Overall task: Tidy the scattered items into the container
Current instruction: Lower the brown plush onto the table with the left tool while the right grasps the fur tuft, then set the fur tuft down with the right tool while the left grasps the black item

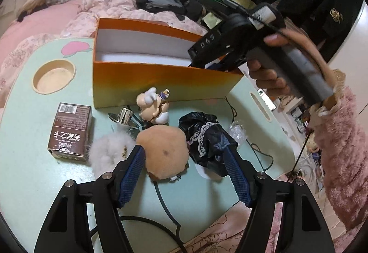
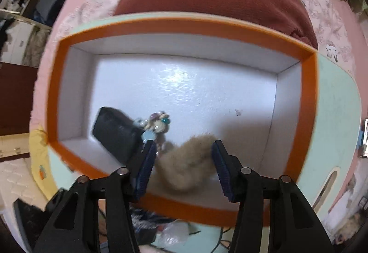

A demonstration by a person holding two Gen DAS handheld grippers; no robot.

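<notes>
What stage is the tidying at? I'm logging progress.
Done: a black pouch and a beaded trinket lie in the orange cardboard box. In hand: the right gripper hangs over the box with a tan furry puff between its fingers. Left: brown carton, figurine, tan plush, white fluff, black lace-trimmed cloth on the table; left gripper open.

Your pale green counter set on the pink bed, on it your orange box (open, white inside), brown carton, white fluff, tan plush, figurine, shiny metal piece, black lace-trimmed bundle, crumpled clear plastic, dark cable
</notes>
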